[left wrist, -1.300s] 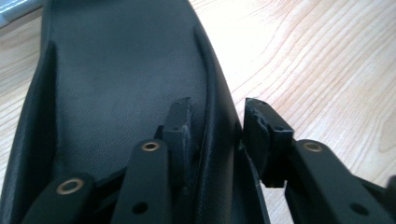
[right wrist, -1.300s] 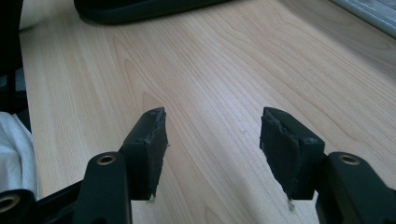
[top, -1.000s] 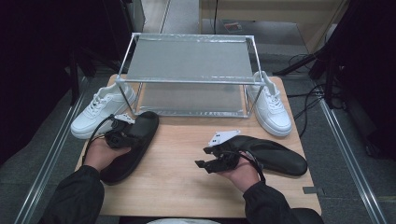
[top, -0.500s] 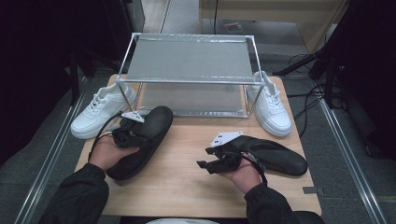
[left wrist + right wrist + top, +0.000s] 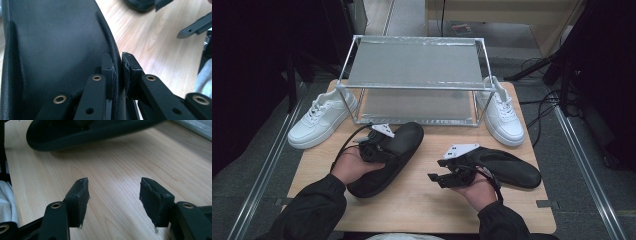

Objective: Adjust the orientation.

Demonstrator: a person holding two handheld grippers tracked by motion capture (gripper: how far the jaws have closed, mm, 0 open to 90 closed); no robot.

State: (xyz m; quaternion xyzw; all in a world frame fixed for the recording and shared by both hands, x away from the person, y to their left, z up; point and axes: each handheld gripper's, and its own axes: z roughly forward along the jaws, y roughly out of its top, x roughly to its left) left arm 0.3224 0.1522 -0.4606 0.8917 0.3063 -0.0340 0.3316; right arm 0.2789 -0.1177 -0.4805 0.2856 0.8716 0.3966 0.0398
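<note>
My left gripper is shut on the side wall of a black slip-on shoe, which lies at an angle left of the table's middle. In the left gripper view the two pads pinch the rim of that black shoe, one inside and one outside. My right gripper stands open just left of a second black shoe at the right front. In the right gripper view its jaws are wide apart over bare wood, with the first black shoe lying beyond them.
A metal two-level rack stands at the back of the wooden table. One white sneaker lies left of it and another white sneaker right of it. Dark floor and cables surround the table.
My left hand has carried the black shoe to the right, toward the table's middle and a little closer to the rack. The right hand and its shoe have stayed put.
</note>
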